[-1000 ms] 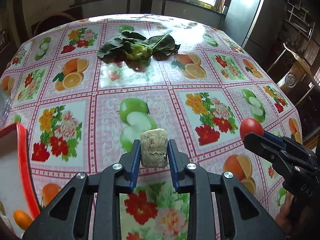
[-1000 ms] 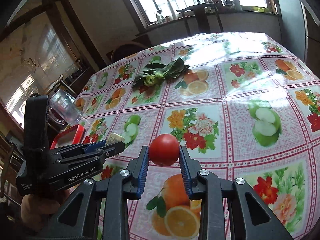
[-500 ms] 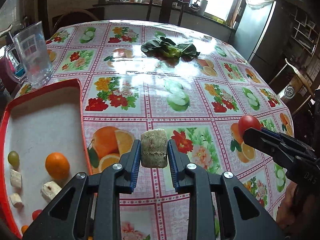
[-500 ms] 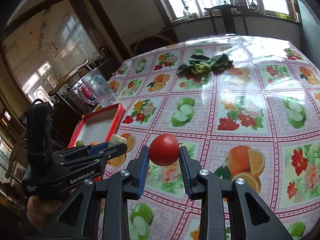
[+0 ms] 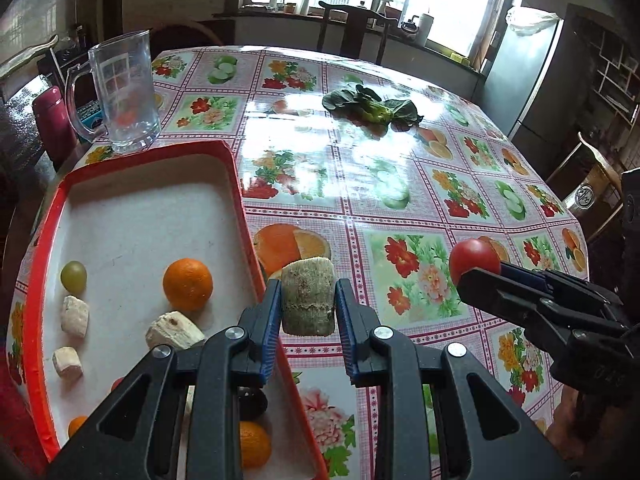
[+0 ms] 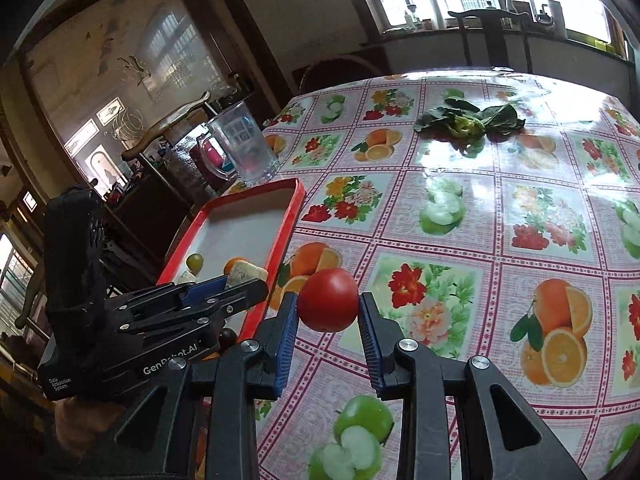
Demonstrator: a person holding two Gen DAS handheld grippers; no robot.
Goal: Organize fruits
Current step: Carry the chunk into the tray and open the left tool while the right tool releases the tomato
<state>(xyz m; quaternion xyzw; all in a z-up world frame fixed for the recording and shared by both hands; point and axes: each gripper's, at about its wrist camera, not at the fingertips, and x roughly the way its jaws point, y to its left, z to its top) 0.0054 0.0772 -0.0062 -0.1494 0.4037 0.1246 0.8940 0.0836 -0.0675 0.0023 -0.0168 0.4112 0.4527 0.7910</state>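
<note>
The left gripper clamped a pale sugarcane chunk above the near right rim of the red tray, which held an orange; farther right, the right gripper pinched a tomato over the tablecloth.

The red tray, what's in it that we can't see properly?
- Left wrist view: the red tray has its near end hidden by the left hand-held gripper; a dark fruit shows only partly.
- Right wrist view: the same gripper covers most fruits.
- Bottom edge crops the tray.
</note>
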